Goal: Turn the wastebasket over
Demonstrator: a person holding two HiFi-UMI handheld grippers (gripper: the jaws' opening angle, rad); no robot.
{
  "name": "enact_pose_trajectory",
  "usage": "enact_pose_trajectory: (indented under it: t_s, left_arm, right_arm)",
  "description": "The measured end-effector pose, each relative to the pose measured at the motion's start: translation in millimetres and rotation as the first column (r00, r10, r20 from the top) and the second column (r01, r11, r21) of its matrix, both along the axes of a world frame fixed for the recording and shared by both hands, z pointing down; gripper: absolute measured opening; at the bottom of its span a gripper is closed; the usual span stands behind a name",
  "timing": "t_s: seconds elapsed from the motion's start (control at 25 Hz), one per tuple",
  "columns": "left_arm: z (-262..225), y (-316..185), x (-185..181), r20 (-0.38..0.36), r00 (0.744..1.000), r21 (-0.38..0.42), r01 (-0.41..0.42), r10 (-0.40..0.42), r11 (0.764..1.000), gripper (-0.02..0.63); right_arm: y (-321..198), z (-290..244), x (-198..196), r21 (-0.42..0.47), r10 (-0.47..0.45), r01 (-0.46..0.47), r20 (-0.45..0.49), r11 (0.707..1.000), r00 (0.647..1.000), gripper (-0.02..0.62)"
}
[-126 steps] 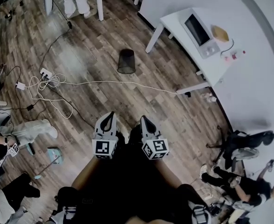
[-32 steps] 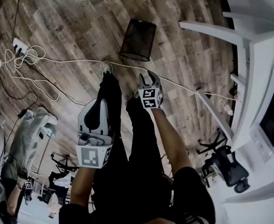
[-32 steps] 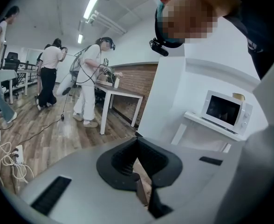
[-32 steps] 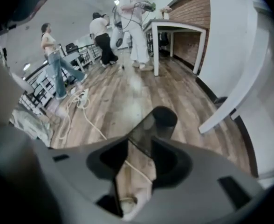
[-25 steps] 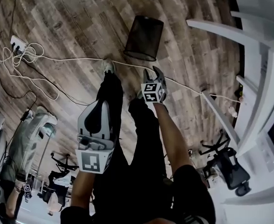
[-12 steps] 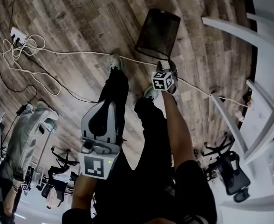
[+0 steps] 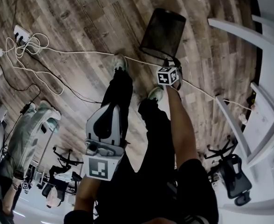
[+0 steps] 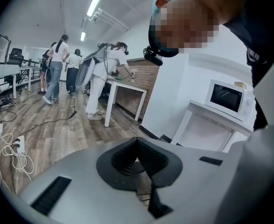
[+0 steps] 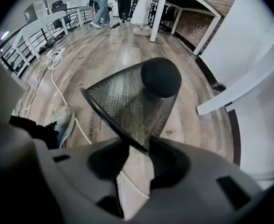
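Observation:
A black mesh wastebasket (image 7: 162, 29) stands on the wood floor ahead of my feet. In the right gripper view the wastebasket (image 9: 132, 101) fills the middle, and its dark base (image 9: 161, 77) lies at the far end. My right gripper (image 7: 173, 64) points steeply down at the near rim. Its jaws have just been closing, and the thin rim (image 9: 127, 136) runs between them with a gap still showing. My left gripper (image 7: 113, 107) hangs back over my left leg, shut and empty. The left gripper (image 8: 138, 155) faces the room, away from the basket.
A white cable (image 7: 81, 52) crosses the floor just in front of the basket, and a power strip (image 7: 20, 31) lies at the far left. White tables (image 7: 249, 41) stand close on the right. Other people (image 8: 58, 64) work at a table, and a microwave (image 8: 225, 97) sits beyond.
My right gripper has gone down and forward from above my right foot to the basket's near rim. The left gripper has sunk a little.

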State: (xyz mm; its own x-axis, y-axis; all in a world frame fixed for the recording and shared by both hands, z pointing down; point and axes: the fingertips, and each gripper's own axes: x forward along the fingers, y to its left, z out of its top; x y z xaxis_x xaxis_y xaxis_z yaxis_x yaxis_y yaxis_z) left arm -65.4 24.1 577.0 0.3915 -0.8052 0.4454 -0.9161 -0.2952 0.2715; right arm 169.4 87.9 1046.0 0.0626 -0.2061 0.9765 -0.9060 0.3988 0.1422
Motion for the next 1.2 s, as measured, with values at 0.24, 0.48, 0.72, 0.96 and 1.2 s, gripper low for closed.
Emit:
enact_pose_trajectory:
  t_s: [0.24,0.48,0.72,0.96,1.2]
  left_arm:
    - [-1,2,0,0.01,1.0,-0.006,-0.006,0.006,1.0,0.035]
    - [-3,4,-7,0.015,1.0,-0.022,0.008,-0.008,1.0,0.035]
    - [4,4,-14,0.018,0.999,-0.047,0.03,-0.029,0.998,0.035]
    - [11,1,-15,0.019,0.999,-0.058,0.034,-0.032,0.998,0.035]
    - [12,-6,-11,0.004,0.999,-0.068,0.037,-0.036,0.997,0.035]
  right_arm:
    - [-6,-11,3,-0.005,0.021,-0.021,0.055,1.0,0.998,0.125]
    - [-15,-28,3,-0.002,0.101,-0.101,0.097,0.995,0.99,0.091]
    - [-19,-43,2,-0.012,0.16,-0.16,0.148,0.987,0.976,0.07]
    - [-22,-53,11,-0.025,0.263,-0.263,0.185,0.965,0.947,0.061]
    - [-29,-67,14,-0.042,0.351,-0.352,0.231,0.935,0.907,0.06]
